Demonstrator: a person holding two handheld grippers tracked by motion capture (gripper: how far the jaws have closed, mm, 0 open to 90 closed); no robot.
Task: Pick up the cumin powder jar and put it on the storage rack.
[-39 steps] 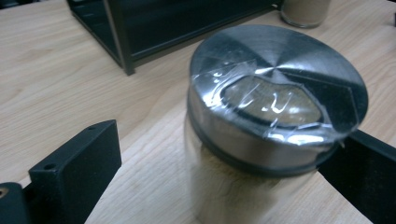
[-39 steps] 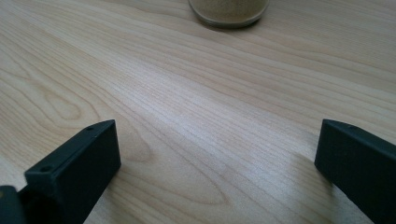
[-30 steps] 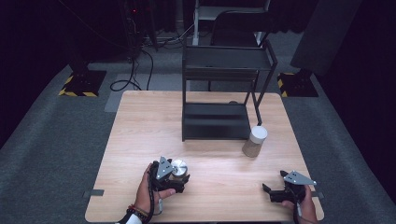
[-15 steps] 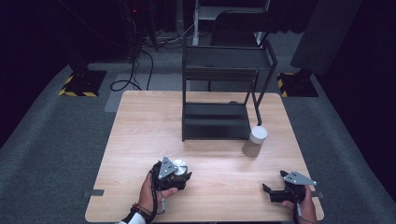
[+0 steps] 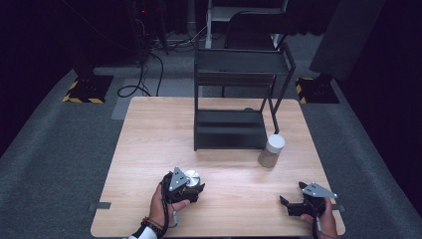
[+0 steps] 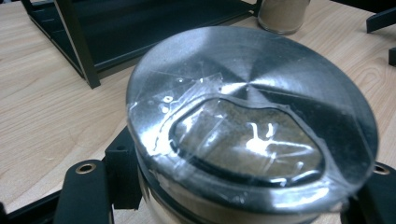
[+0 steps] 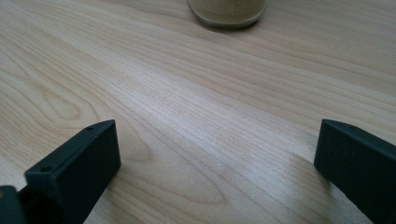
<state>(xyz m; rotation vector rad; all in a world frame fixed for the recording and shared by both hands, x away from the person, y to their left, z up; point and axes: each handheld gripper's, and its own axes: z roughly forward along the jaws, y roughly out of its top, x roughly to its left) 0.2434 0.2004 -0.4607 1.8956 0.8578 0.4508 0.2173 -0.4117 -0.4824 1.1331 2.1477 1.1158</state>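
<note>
A round jar with a shiny metal lid [image 5: 191,177] stands on the wooden table [image 5: 149,144] near the front left. My left gripper [image 5: 193,185] is shut on it. In the left gripper view the lid [image 6: 252,116] is close up, with a black jaw pressed against the jar's body on either side and brownish contents visible through a clear window. My right gripper [image 5: 291,205] rests at the front right corner, pointing left. Its jaws stand wide apart over bare wood [image 7: 215,158], with nothing between them.
A second jar with a white lid [image 5: 271,151], holding sandy powder, stands right of centre [image 7: 228,11] [image 6: 282,14]. Behind it a black two-tier metal rack [image 5: 229,129] occupies the back middle of the table. A dark chair stands beyond the far edge.
Hardly anything differs: the left gripper sits a touch tighter around the metal-lidded jar. Neither hand has shifted.
</note>
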